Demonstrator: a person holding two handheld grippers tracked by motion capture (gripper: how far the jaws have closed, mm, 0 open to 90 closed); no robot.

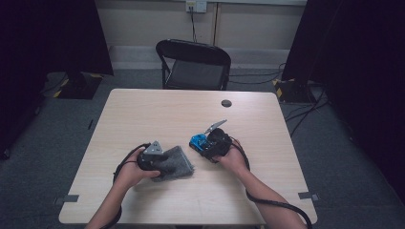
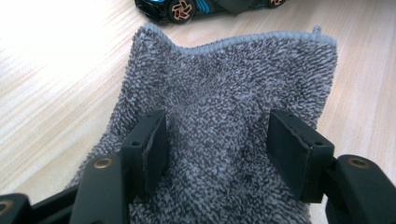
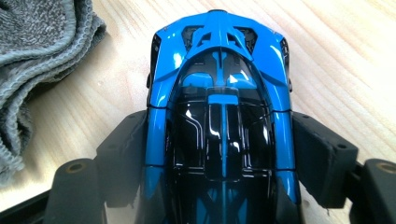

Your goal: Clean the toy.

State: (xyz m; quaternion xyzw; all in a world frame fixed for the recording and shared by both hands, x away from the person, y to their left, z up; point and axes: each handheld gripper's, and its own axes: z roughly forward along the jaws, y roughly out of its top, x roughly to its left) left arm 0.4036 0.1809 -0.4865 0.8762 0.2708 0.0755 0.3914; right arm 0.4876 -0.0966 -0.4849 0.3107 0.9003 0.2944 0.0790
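The person's two hands rest near the middle of the pale wooden bench point(image 1: 143, 114), each holding a tool.

The left tool point(image 1: 160, 160) sits lower left of centre in the high view, lying over a grey towel point(image 1: 179, 162) that is spread flat on the bench. From the left gripper view, the towel point(image 2: 233, 93) runs up between the two black jaws, which stand apart on either side of it – the pads do not press into the cloth, so this tool is released, resting on the towel rather than pinching it. The towel's stitched hem crosses the upper part of that frame, and just beyond it, at the top edge, a wheel of the toy car point(image 2: 180, 9) is visible.

The right tool point(image 1: 210, 145) is just right of centre in the high view, its jaws closed on a blue and black toy car point(image 1: 198, 141). In the right gripper view the car point(image 3: 219, 93) fills the middle of the frame, nose pointing to the top, with a jaw tight against each flank – clenched on the car's body. The car sits on the bench, just beside the folded edge of the towel point(image 3: 37, 56) in the upper left corner of that frame.

A black folding chair point(image 1: 193, 64) stands beyond the far edge of the bench.
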